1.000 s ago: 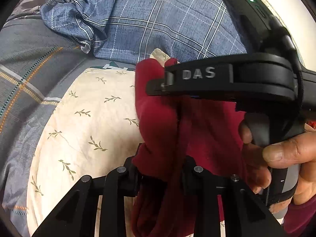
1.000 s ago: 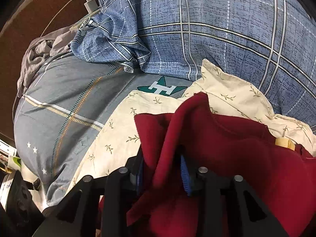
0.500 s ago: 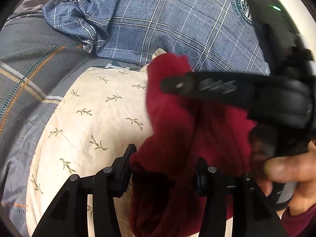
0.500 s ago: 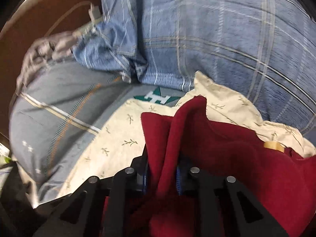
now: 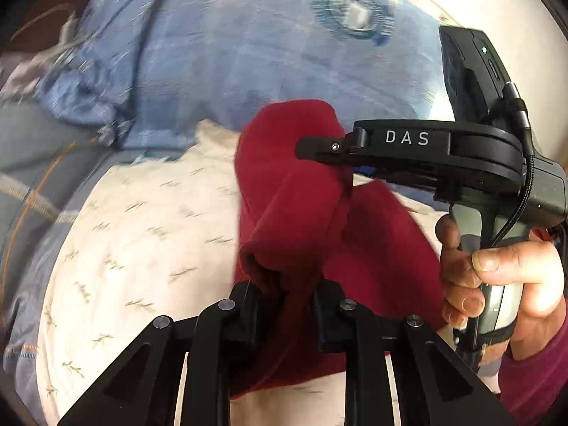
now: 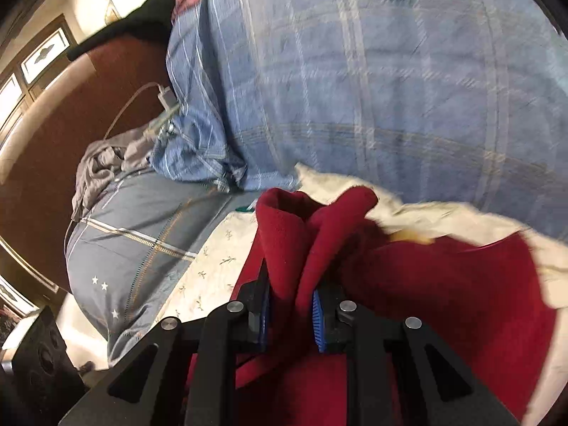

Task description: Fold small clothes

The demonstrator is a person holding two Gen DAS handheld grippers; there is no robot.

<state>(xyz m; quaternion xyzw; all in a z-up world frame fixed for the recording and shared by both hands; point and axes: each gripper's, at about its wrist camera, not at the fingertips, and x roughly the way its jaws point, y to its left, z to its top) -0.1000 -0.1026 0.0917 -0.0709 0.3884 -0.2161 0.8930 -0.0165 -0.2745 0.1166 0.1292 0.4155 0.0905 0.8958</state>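
A dark red fleece garment (image 5: 291,191) hangs bunched over a cream cloth with a leaf print (image 5: 142,230). My left gripper (image 5: 285,301) has a fold of the red fabric between its jaws, which are closing and pinch it. In the left wrist view my right gripper (image 5: 330,156) comes in from the right, held by a hand (image 5: 497,266), and bites the garment's upper edge. In the right wrist view the right gripper (image 6: 289,305) is shut on an upright fold of the red garment (image 6: 443,284), blue pads against the cloth.
A blue plaid blanket (image 6: 355,88) fills the back, with a round emblem (image 5: 355,7). Grey patterned bedding (image 6: 135,220) lies to the left. A white charger and cable (image 6: 165,97) rest by a brown headboard (image 6: 88,106). The cream cloth (image 6: 213,269) lies under the garment.
Both grippers have lifted with the red garment, so more of the blanket shows. The left jaws spread wider on the cloth, then closed in again. The right jaws narrowed onto their fold.
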